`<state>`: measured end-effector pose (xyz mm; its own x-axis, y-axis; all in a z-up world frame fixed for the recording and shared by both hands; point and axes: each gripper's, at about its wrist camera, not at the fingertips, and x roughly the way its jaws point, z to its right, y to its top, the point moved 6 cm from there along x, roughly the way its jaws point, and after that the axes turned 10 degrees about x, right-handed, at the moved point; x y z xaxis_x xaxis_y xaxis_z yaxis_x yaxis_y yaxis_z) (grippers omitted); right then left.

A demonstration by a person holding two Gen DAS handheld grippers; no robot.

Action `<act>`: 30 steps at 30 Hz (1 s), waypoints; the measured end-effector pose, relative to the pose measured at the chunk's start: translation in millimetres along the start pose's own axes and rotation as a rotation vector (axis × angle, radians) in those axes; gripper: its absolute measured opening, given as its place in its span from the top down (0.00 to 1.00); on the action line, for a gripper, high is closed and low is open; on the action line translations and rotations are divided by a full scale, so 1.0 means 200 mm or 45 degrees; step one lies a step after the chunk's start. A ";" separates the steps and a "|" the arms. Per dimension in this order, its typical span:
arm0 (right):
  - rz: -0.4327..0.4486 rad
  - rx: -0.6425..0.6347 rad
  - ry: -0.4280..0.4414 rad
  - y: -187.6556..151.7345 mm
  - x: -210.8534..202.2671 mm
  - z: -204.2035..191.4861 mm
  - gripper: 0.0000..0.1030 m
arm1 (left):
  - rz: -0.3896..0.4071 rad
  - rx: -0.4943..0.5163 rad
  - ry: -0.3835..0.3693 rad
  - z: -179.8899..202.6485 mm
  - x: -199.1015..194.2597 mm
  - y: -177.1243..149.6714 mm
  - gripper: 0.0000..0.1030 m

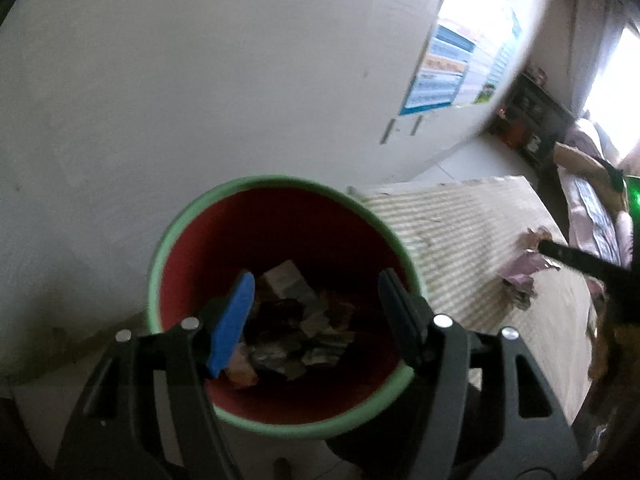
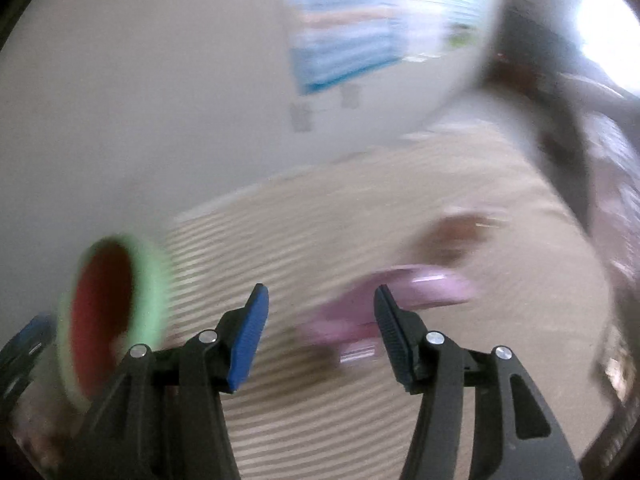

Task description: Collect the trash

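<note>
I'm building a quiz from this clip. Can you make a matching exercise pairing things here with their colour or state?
Things:
1. bin
2. wrapper
3. left gripper
4. mat

Descriptions:
A. pink, lying on the mat
B. striped beige
C. jaws open above the bin, empty
D. green rim, red inside, holding scraps

Pairs: 1-D, 2-A, 3-C, 4-B

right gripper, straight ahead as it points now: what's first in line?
Likely the pink wrapper on the striped mat. It lies right ahead of the open right gripper, nothing visible between. The frame is blurred, so depth is uncertain.
</note>
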<state>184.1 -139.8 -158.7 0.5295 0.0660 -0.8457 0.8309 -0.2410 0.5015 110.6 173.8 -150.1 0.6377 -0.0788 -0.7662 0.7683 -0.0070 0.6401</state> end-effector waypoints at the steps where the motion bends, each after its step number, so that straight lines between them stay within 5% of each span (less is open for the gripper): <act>1: -0.003 0.058 -0.035 0.04 0.03 0.10 0.48 | 0.001 0.017 -0.013 0.04 0.01 0.01 0.37; 6: -0.053 0.336 -0.080 0.19 0.19 0.46 0.48 | -0.009 0.094 -0.090 0.22 0.06 0.06 0.37; 12: -0.127 0.559 -0.029 0.30 0.37 0.61 0.48 | -0.019 0.186 -0.183 0.47 0.13 0.13 0.34; 16: -0.171 0.607 0.034 0.32 0.46 0.65 0.65 | -0.037 0.226 -0.262 0.63 0.18 0.17 0.32; 22: -0.088 0.496 0.033 0.29 0.26 0.71 0.65 | -0.121 0.339 -0.405 0.94 0.31 0.17 0.32; 30: -0.063 0.434 0.056 -0.14 -0.11 0.81 0.65 | -0.142 0.588 -0.486 1.39 0.52 0.16 0.31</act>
<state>121.7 -291.0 -182.6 0.5031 0.1259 -0.8550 0.7550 -0.5454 0.3639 186.4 -111.6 -193.0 0.4241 -0.4041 -0.8104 0.6712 -0.4606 0.5809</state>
